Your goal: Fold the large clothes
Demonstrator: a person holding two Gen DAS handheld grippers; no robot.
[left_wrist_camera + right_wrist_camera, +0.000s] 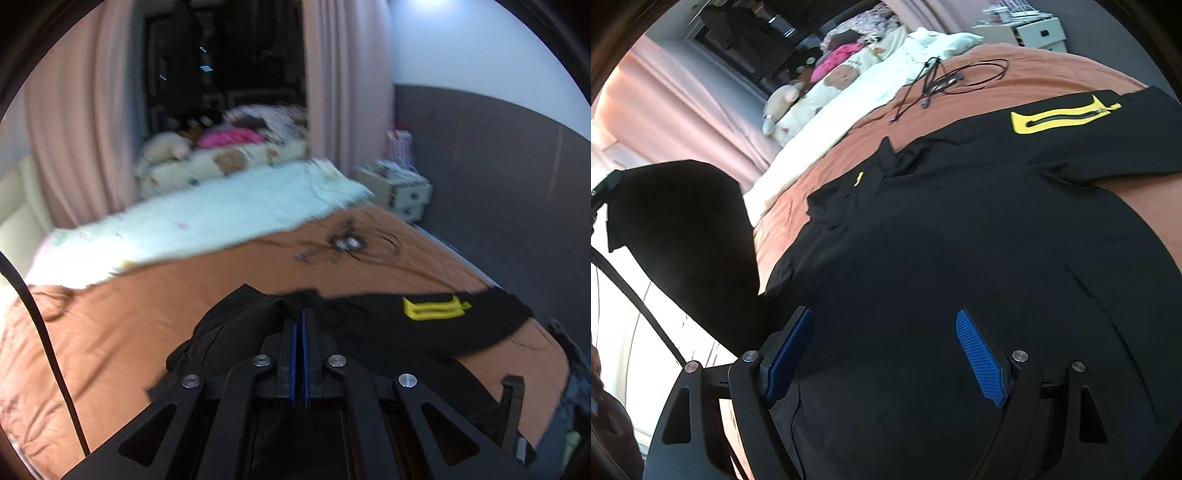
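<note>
Left wrist view: left gripper (302, 314) clenched on black garment's (388, 332) bunched edge, likely dragging a fold across the bed (110, 332). Right gripper (884, 354) released above it.

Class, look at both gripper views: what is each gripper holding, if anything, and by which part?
The left gripper is shut on a bunched fold of the black garment, at its edge. The right gripper is open above the fabric, holding nothing.
</note>
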